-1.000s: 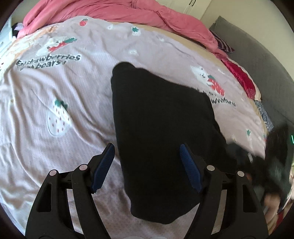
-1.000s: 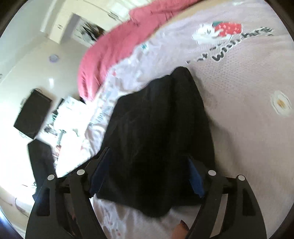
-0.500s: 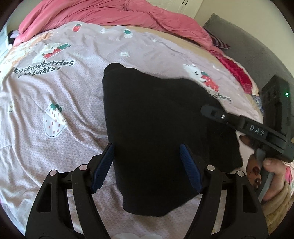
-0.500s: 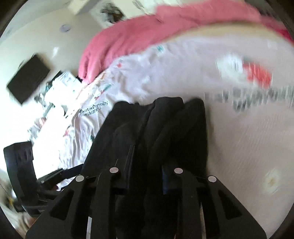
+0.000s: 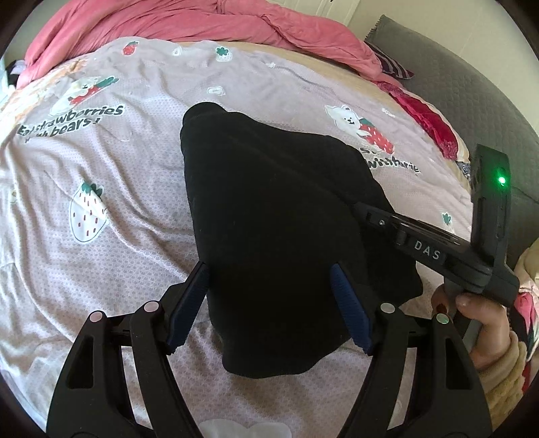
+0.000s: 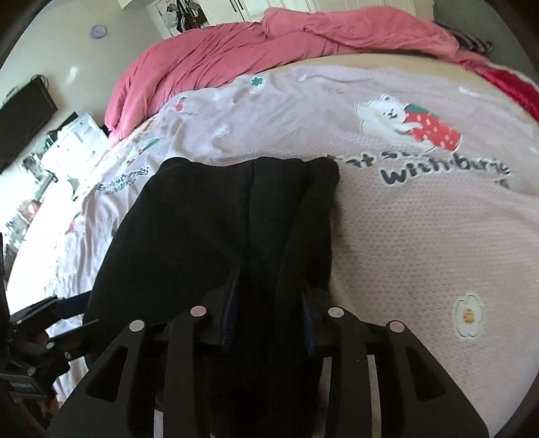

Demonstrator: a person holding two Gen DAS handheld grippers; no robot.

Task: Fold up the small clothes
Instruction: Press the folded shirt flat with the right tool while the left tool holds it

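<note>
- I see one black garment (image 5: 269,215) lying near the middle of the bed, on one lilac sheet (image 5: 101,188) printed with strawberries and bears.
- One pink duvet (image 5: 188,20) is bunched along the far edge of the bed, and one red cloth (image 5: 427,118) lies at the far right edge.
- My left gripper (image 5: 269,303) hangs over the near end of the garment. Its two blue fingers (image 5: 188,303) stand wide, one on each side of the cloth, and neither presses on it.
- My right gripper (image 6: 269,320) has its two fingers (image 6: 230,316) narrow, with a raised fold of the black garment (image 6: 235,215) pinched between them. They have just been closing, then easing slightly apart.
- In the left view I see the right gripper (image 5: 370,212) reaching in from the right edge of the bed to the garment's right side, with one hand (image 5: 478,316) on its handle.
</note>
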